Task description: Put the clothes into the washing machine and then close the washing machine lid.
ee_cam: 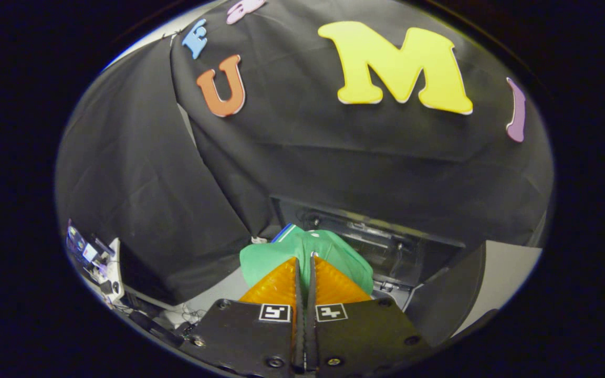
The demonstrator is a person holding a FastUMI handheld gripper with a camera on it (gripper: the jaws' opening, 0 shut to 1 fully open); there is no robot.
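My gripper (304, 258) is shut on a green garment (302, 247), whose cloth is pinched between the two fingers and bunches up just ahead of them. A blue edge of cloth (283, 232) shows at the garment's far left. Beyond and to the right of the garment lies the dark washing machine (381, 247), its top open and its inner parts in view. A dark panel (452, 294), probably the raised lid, stands to the right of the fingers.
The black cloth wall (302, 157) hangs close behind the machine. A cluttered spot with small devices and cables (95, 262) lies far to the left. Pale floor (507, 273) shows to the right of the machine.
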